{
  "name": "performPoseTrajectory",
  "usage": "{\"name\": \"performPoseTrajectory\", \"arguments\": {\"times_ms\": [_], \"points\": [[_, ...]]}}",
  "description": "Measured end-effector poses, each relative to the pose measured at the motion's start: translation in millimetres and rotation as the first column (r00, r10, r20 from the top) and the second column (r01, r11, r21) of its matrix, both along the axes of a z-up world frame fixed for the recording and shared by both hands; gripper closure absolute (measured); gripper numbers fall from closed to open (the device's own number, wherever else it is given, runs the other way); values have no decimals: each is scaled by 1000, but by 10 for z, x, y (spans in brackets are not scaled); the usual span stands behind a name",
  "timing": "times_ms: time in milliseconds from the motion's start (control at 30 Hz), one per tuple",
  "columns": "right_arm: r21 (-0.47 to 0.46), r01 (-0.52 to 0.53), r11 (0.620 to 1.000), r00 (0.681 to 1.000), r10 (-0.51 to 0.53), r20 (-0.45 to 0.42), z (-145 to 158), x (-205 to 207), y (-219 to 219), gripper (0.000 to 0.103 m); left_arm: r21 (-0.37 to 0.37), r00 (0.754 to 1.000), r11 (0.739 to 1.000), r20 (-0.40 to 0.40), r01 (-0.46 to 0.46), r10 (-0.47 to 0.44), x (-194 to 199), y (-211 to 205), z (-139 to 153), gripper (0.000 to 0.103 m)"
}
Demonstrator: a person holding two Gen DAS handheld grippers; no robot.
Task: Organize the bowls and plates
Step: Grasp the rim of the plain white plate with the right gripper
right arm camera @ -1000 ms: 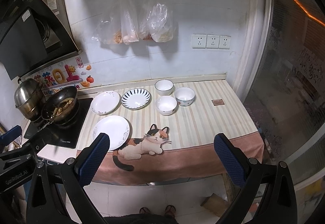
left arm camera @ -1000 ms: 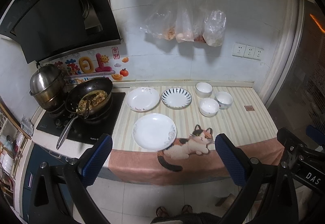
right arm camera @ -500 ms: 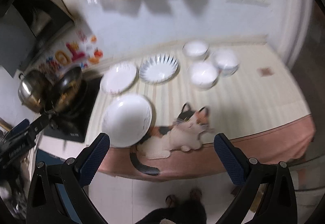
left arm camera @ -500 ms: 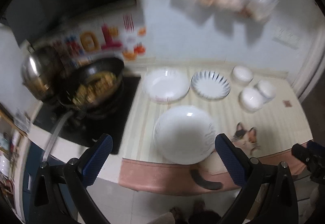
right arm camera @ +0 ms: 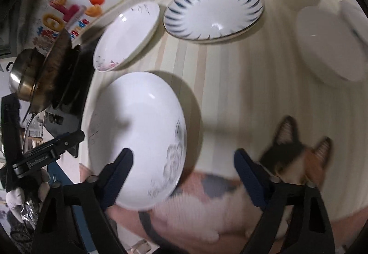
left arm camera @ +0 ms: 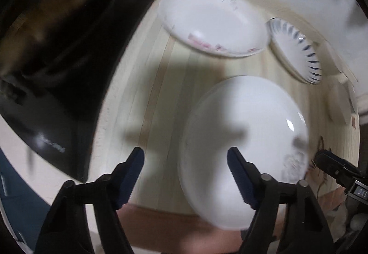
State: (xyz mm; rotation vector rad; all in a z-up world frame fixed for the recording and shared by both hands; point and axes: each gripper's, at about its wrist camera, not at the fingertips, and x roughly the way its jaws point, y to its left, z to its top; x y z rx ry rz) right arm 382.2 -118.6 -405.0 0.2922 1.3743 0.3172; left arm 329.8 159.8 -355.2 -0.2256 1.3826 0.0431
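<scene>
Both of my grippers have dropped from a wide view of the kitchen to just above the counter [right arm camera: 241, 74], pointing steeply down. Their jaws have just been closing partway, and nothing is between them.

My left gripper [left arm camera: 185, 162] straddles the near plate's [left arm camera: 248, 139] left rim, one finger [left arm camera: 239, 171] over the plate, the other over bare cloth. My right gripper [right arm camera: 184, 162] hangs over its right rim, beside the cat print [right arm camera: 292, 157]. That plate lies flat near the counter's front edge, round, so no long axis.

Behind it sit the pink-flowered plate [right arm camera: 126, 35] and the blue-striped plate [right arm camera: 214, 3]. The bowls [right arm camera: 331, 44] at far right are blurred and partly cut off; I can't count them. The wok [left arm camera: 57, 24] is a dark smear.
</scene>
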Motion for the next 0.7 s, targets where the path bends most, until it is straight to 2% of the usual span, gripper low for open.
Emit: {"name": "performPoseTrajectory", "arguments": {"times_ms": [67, 100, 167, 200, 267, 300, 400, 467, 700], "points": [[30, -18, 999, 999, 19, -42, -172, 147, 79, 29, -29, 1000, 1000, -27, -3, 2, 66, 28, -116, 38], [35, -31, 999, 998, 33, -59, -228, 188, 131, 32, -48, 999, 999, -39, 5, -7, 96, 32, -175, 44], [53, -59, 997, 995, 63, -80, -339, 263, 207, 48, -64, 998, 998, -54, 15, -19, 130, 28, -236, 51], [63, -68, 996, 993, 74, -92, -351, 250, 229, 52, -78, 998, 997, -61, 27, -32, 136, 4, -263, 58], [71, -90, 993, 989, 98, -112, -449, 298, 289, 70, -93, 996, 995, -69, 46, -53, 139, -43, -290, 66], [72, -92, 993, 991, 98, -95, -424, 289, 301, 73, -101, 995, 993, -69, 58, -65, 129, -86, -288, 69], [63, -103, 993, 990, 108, -93, -389, 286, 332, 78, -68, 995, 995, -69, 69, -73, 150, -124, -271, 69], [53, -106, 993, 990, 110, -87, -379, 285, 316, 78, -93, 996, 994, -69, 57, -63, 174, -120, -261, 69], [65, -83, 994, 993, 88, -76, -208, 180, 55, 78, -90, 994, 991, -44, 94, -99, 125, -490, -70, 69]]}}
